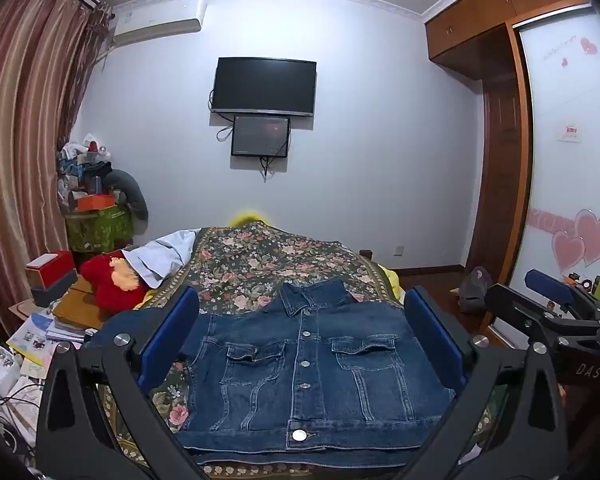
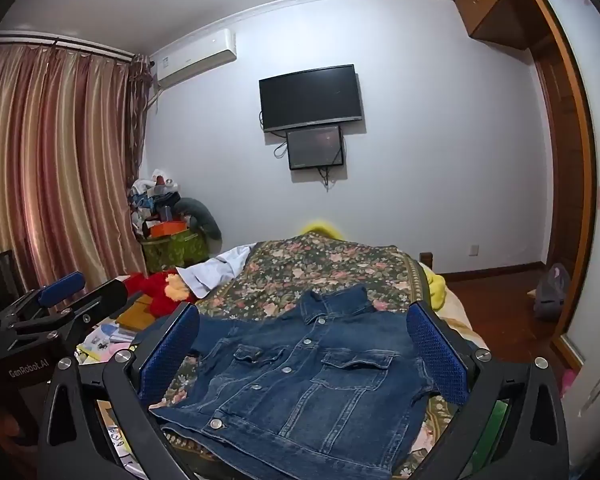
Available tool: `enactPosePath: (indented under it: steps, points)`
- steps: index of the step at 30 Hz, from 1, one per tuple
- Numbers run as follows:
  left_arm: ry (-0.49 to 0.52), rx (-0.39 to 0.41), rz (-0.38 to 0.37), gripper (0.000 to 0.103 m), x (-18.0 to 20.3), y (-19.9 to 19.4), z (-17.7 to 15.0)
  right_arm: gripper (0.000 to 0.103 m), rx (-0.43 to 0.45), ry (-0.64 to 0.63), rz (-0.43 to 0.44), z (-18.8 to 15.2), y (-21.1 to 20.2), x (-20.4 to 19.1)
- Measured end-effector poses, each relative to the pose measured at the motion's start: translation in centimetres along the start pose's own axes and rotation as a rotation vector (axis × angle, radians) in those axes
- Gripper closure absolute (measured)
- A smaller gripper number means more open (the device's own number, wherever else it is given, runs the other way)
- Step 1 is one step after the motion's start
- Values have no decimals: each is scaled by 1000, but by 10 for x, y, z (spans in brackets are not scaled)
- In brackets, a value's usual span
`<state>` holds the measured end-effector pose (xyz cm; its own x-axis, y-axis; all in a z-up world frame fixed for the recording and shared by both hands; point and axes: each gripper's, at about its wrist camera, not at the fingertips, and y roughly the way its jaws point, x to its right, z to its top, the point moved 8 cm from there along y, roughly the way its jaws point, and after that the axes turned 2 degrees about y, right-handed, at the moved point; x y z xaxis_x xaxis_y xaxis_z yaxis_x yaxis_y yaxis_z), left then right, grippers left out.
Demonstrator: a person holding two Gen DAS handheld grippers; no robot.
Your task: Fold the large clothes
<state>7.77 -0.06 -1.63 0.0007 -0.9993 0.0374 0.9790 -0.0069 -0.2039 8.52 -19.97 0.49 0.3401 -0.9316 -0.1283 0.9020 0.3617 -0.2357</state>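
Note:
A blue denim jacket lies buttoned, front up, on the floral bedspread, collar pointing away from me; it also shows in the right wrist view. Its sleeves look folded in, out of sight. My left gripper is open and empty, held above the jacket's near part, fingers spread to either side. My right gripper is also open and empty above the jacket. The right gripper shows at the right edge of the left wrist view; the left gripper shows at the left of the right wrist view.
A red plush toy and a white cloth lie at the bed's left. Boxes, books and papers clutter the left floor. A wardrobe stands right, curtains left, a TV on the far wall.

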Motion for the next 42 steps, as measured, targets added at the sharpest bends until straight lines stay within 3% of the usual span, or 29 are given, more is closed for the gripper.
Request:
enactPosePath:
  steps: [42]
  points:
    - [-21, -28, 1, 0, -6, 10, -5, 0, -24, 11, -6, -5, 11, -4]
